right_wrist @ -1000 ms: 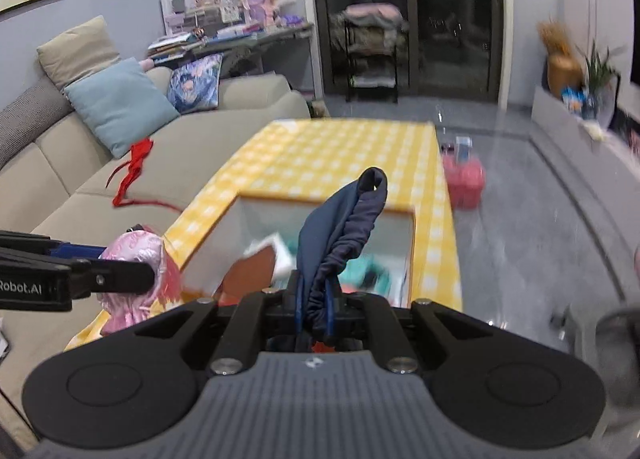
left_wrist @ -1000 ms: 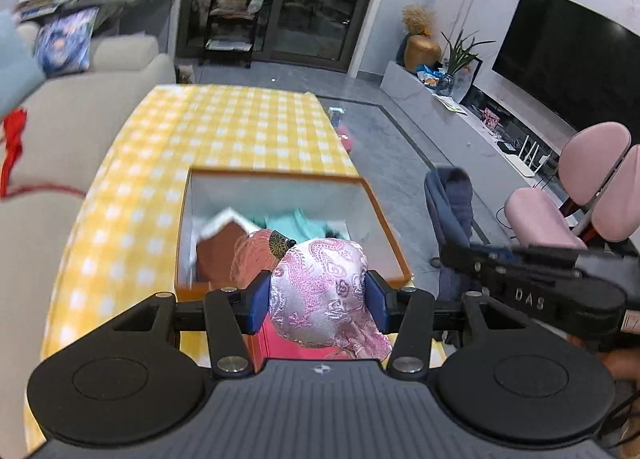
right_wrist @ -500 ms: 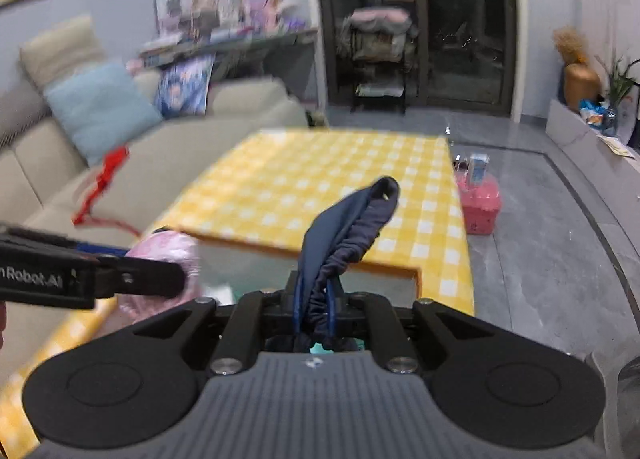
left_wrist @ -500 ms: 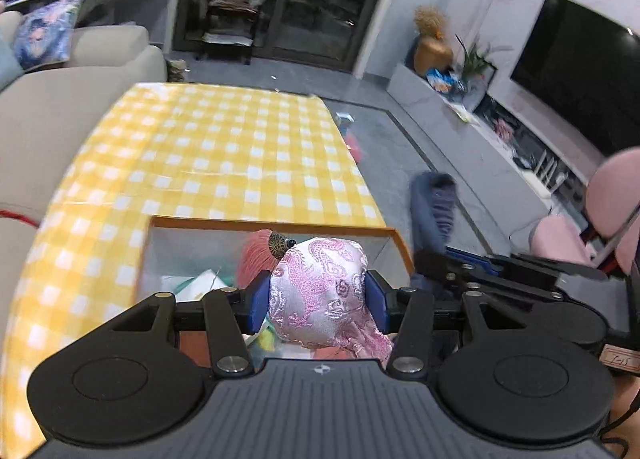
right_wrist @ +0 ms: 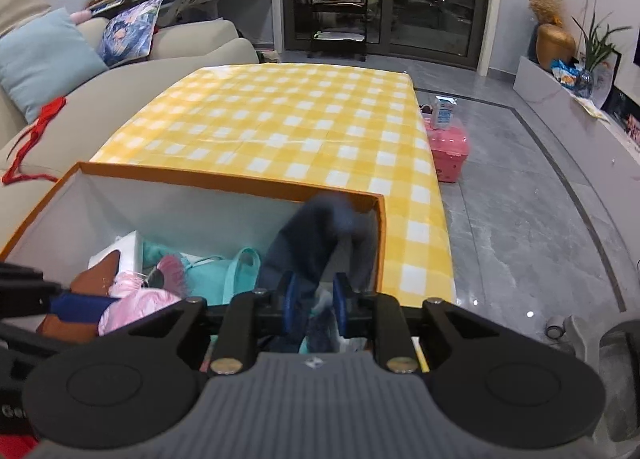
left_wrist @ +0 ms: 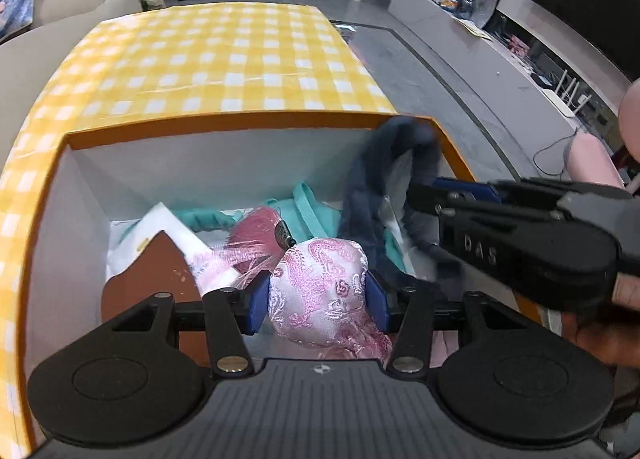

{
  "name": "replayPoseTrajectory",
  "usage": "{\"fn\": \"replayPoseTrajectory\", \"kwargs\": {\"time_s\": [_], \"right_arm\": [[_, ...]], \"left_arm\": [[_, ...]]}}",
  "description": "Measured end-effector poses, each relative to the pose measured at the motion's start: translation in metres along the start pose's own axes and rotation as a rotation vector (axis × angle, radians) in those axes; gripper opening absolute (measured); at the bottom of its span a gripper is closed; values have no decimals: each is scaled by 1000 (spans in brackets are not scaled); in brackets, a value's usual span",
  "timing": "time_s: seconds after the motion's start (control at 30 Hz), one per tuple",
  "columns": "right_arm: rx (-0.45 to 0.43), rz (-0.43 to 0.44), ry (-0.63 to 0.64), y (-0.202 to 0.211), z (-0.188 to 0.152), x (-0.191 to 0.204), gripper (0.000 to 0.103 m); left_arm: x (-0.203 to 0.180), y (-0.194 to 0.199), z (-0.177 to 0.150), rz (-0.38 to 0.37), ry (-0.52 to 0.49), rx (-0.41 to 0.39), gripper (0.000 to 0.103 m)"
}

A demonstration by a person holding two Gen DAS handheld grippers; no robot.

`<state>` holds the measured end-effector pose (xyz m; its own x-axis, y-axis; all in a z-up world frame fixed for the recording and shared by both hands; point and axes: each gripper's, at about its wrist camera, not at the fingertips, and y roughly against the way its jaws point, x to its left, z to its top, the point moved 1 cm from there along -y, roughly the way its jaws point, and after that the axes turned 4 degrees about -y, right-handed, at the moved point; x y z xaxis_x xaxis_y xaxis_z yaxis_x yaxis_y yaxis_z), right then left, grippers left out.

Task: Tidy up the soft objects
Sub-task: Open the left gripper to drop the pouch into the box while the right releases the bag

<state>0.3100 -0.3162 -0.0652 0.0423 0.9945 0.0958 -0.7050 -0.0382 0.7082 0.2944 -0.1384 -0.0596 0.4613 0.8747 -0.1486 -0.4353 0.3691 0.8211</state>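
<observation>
While both tools hang over the open orange-rimmed cardboard box with white walls (left_wrist: 224, 127), the left gripper (left_wrist: 318, 301) clamps its blue pads on the pink brocade pouch with a dragon pattern (left_wrist: 320, 283), held above the box's contents near the front wall. The right gripper (right_wrist: 314, 301) has just been opening; the dark navy elastic fabric band (right_wrist: 320, 235), blurred, drapes between its parted pads in the box's far right corner, and I cannot tell if they press it. Beyond the box, the yellow checked tablecloth (right_wrist: 288, 119) lies bare to its far edge. Only the right view shows the pink plastic case (right_wrist: 450, 149) on the floor. One box, two grippers, one pouch, one band.
</observation>
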Motion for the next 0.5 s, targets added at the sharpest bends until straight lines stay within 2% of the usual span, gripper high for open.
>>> {"fn": "replayPoseTrajectory", "kwargs": {"time_s": [0.1,0.17,0.23,0.3,0.37,0.47,0.5], "right_arm": [[-5,11,-23,2,-1,-3,21],[4,15,-29,4,-2,0,26],[-3,10,-16,7,-2,5,32],[-12,-11,4,9,-2,10,41],[-20,-40,18,10,-4,12,43],[-25,-24,8,15,-5,11,50],[-27,-21,11,17,-5,12,55]], "left_arm": [[-1,0,-4,-12,-10,0,62],[-1,0,-7,-20,-14,2,77],[-1,0,-4,-4,-19,3,84],[-3,-2,-2,20,-22,-5,86],[-7,-1,-1,30,-43,-21,87],[-5,4,-1,45,-22,-27,89],[-2,6,-2,49,-8,-39,90]]}}
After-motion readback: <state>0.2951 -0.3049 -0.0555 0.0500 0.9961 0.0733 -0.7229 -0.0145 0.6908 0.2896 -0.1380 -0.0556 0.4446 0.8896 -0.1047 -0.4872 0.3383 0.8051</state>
